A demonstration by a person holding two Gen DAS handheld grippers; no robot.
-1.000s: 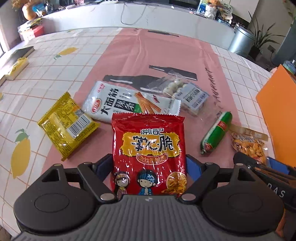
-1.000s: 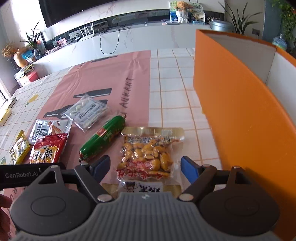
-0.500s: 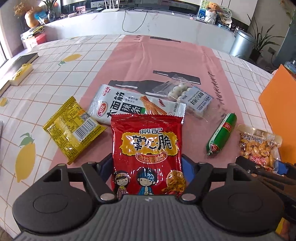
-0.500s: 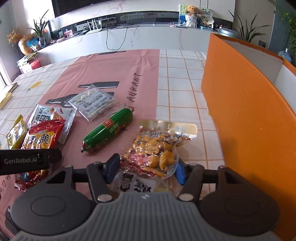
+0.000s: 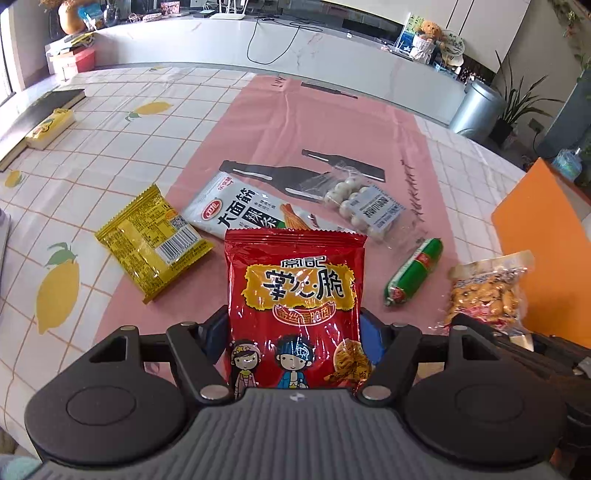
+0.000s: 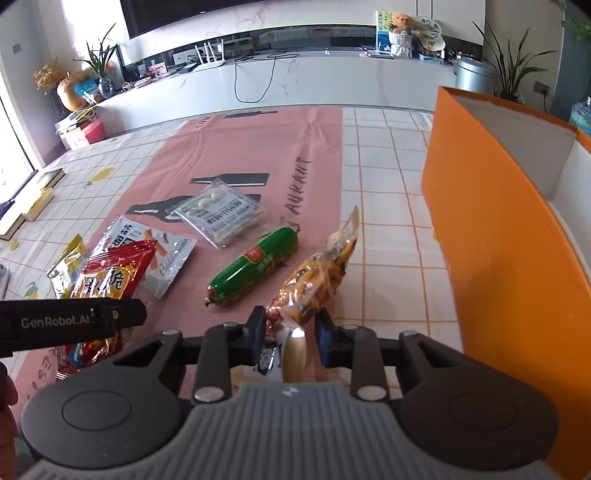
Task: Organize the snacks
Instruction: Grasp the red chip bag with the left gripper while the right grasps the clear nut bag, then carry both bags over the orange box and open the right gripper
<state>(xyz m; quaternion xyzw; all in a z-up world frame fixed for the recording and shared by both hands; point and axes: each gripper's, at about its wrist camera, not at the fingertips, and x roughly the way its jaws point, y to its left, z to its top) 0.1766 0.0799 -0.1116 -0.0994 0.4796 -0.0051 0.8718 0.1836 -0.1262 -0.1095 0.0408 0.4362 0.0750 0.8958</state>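
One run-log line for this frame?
left gripper: shut on red snack bag | right gripper: shut on peanut pack | orange box: nothing visible inside

Sunlit rm, white counter (image 6: 332,77), TV (image 6: 177,14)

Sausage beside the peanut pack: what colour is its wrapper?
Green, with a red label; the sausage shows best in the right wrist view.

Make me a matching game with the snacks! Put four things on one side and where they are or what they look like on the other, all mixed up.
Things:
1. red packet
2. peanut packet
3. green sausage
4. yellow packet

Where or how:
A. lying loose between two other snacks
B. pinched in the right gripper
C. barcode facing up on the tablecloth
D. held in the left gripper

Pairs: 1-D, 2-B, 3-A, 4-C
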